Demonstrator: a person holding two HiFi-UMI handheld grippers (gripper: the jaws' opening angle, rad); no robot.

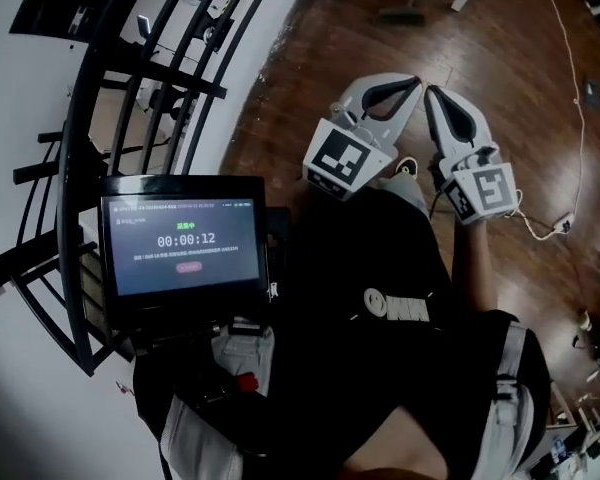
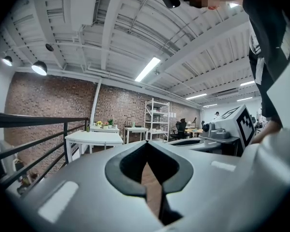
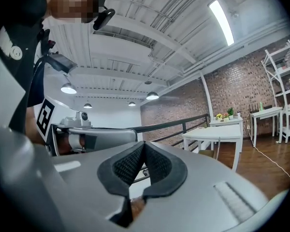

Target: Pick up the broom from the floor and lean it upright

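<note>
In the head view both grippers are held out level before the person's chest, over the dark wood floor. My left gripper is shut with nothing in it, its tip nearly touching that of my right gripper, which is shut and empty too. Far ahead on the floor lies what looks like the broom's head, small and dim, well beyond both tips. The left gripper view shows shut jaws with only floor behind them. The right gripper view shows shut black pads and no broom.
A black railing curves along the left. A tablet hangs on the person's chest. A white cable trails over the floor on the right. White tables and a shelf unit stand before the brick wall.
</note>
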